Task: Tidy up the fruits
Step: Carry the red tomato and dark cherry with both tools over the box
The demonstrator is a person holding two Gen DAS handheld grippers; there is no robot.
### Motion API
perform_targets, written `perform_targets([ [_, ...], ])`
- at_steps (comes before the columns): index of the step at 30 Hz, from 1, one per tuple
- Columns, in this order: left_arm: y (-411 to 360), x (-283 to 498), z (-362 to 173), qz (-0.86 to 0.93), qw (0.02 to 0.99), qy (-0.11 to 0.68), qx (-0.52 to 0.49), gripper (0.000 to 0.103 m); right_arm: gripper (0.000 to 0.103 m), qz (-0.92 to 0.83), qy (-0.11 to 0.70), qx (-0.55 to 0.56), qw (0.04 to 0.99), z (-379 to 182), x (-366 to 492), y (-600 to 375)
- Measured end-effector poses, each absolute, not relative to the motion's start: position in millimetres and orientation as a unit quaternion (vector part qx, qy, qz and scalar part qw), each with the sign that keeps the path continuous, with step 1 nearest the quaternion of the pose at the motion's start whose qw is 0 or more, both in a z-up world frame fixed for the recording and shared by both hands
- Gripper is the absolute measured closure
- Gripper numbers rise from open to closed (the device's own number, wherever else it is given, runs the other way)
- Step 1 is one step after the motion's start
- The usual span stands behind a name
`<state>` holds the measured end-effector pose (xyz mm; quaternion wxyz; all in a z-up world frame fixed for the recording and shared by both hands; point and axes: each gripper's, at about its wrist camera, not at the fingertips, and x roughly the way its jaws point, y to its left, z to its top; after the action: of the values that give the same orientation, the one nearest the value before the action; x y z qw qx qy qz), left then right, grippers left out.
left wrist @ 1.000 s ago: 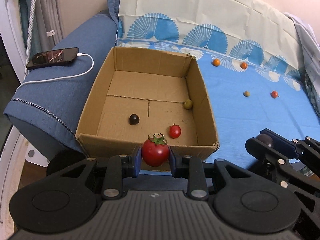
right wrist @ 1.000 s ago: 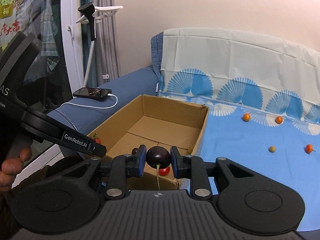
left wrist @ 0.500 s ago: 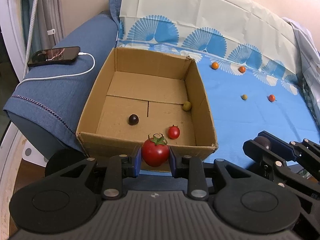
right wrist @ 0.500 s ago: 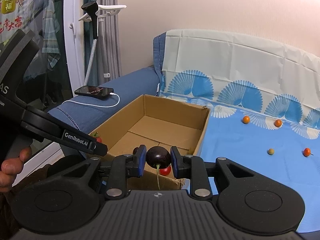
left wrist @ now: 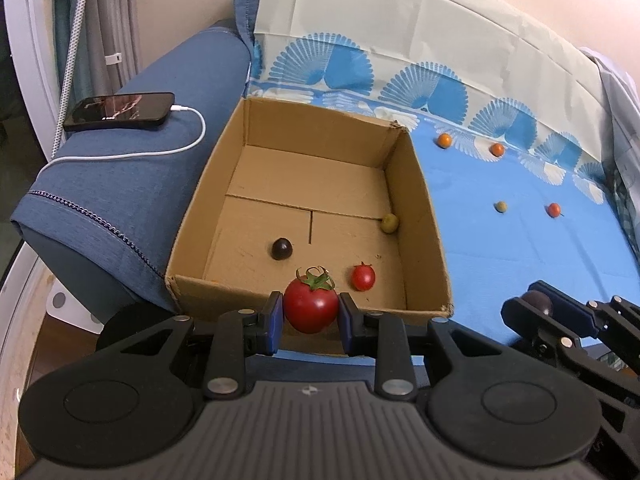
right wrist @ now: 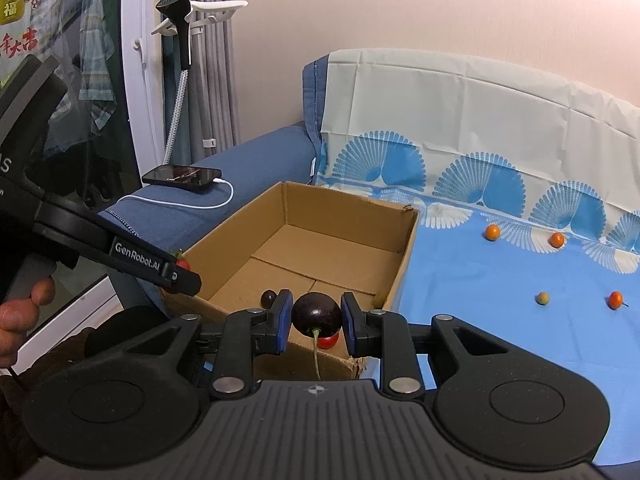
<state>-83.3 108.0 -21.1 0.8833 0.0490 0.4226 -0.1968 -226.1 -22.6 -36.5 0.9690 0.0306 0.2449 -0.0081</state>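
Red tomato (left wrist: 311, 307) clamped in left gripper (left wrist: 310, 316) over near rim of cardboard box (left wrist: 424, 216); dark cherry (right wrist: 316, 313) pinched in right gripper (right wrist: 316, 320). Left view alone shows the olive-green fruit (left wrist: 389, 223) inside the box. Right view alone shows hand (right wrist: 24, 312) at far left.

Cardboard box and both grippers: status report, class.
Left gripper shut on large red tomato. Right gripper shut on dark cherry. Brown cardboard box ahead, unobstructed.
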Motion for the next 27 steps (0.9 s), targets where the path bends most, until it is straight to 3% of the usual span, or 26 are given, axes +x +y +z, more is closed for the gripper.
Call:
perform_targets([
  [27,116.5,-16.5,-25.9,-0.176,0.883,0.432,0.047,0.071,0.076,0.025,0.27,0.013,0.962,-46.9,-153.4,-7.5],
])
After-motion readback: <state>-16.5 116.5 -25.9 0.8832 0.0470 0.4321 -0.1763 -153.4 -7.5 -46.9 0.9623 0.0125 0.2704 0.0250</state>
